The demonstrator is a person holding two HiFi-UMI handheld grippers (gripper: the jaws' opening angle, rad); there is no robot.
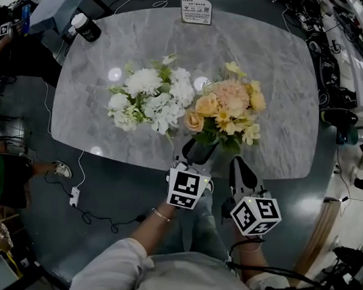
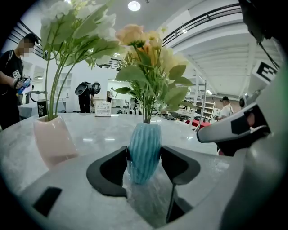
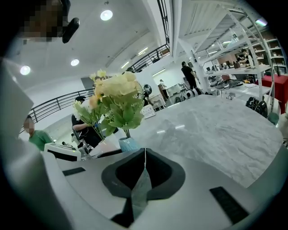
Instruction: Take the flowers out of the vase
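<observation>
A ribbed blue vase (image 2: 144,152) holds a peach and yellow bouquet (image 1: 229,110) near the front edge of the marble table (image 1: 284,74). My left gripper (image 2: 144,158) stands open around the vase's lower body, its jaw tips close against both sides. In the head view the left gripper (image 1: 196,156) reaches in under the blooms. My right gripper (image 3: 144,155) is shut and empty, just right of the vase and short of the stems. The head view shows the right gripper (image 1: 237,162) at the table's front edge. From the right gripper view, the vase (image 3: 129,143) shows just beyond the jaws.
A white bouquet (image 1: 150,99) in a pale pink vase (image 2: 53,141) stands left of the blue one. A sign card (image 1: 196,11) and a black bottle (image 1: 86,26) sit at the far side. A power strip (image 1: 75,196) lies on the floor. A person (image 2: 11,85) stands at the left.
</observation>
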